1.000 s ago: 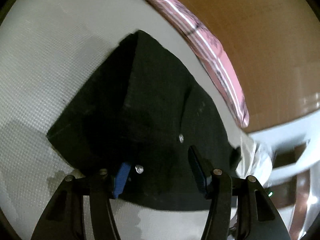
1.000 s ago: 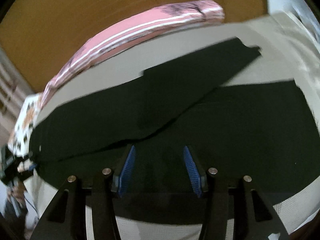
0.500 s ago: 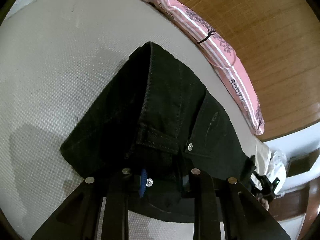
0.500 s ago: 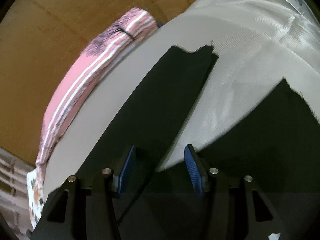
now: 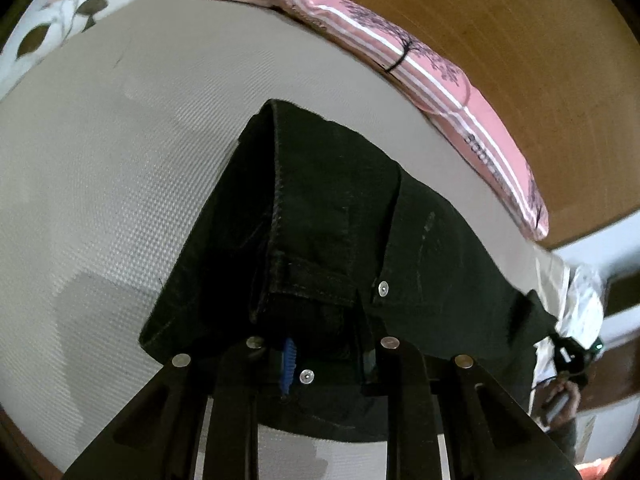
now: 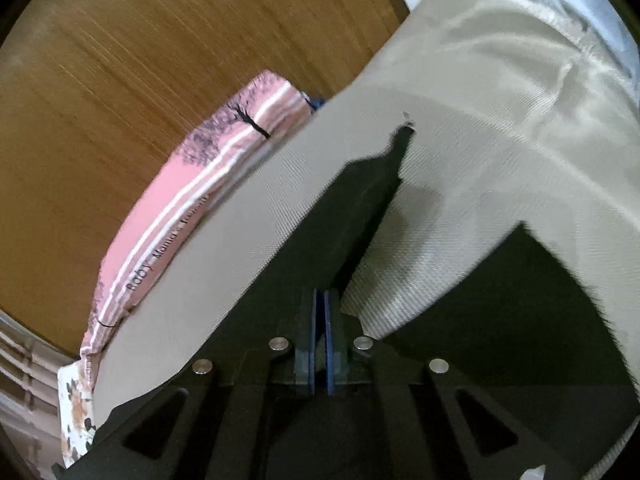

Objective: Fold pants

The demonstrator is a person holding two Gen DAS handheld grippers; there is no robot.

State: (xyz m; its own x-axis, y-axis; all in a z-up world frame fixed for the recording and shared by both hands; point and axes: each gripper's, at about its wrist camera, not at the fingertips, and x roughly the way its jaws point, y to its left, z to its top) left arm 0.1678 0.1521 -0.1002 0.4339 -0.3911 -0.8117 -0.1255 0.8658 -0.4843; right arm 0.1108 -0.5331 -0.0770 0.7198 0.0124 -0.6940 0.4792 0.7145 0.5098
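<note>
Black denim pants (image 5: 328, 208) lie on a pale bed sheet (image 5: 120, 160). My left gripper (image 5: 328, 360) is shut on the waistband near a rivet button, and that end is lifted into a ridge. In the right wrist view one pants leg (image 6: 340, 220) runs from the fingers up to its cuff, while the other leg (image 6: 520, 300) spreads at the right. My right gripper (image 6: 320, 320) has its blue pads pressed together on the inner edge of the first leg. The fabric between the pads is mostly hidden.
A pink striped cushion (image 5: 440, 76) lies along the bed's far edge against a wooden panel (image 5: 520, 40); both also show in the right wrist view, cushion (image 6: 192, 200) and panel (image 6: 120, 80). A person's hand (image 5: 560, 396) shows at the far right. Floral fabric (image 5: 60, 20) sits top left.
The left jaws closed on the waistband and raised it slightly. The right gripper swung across from the pants' middle to one leg, rolled, and snapped shut.
</note>
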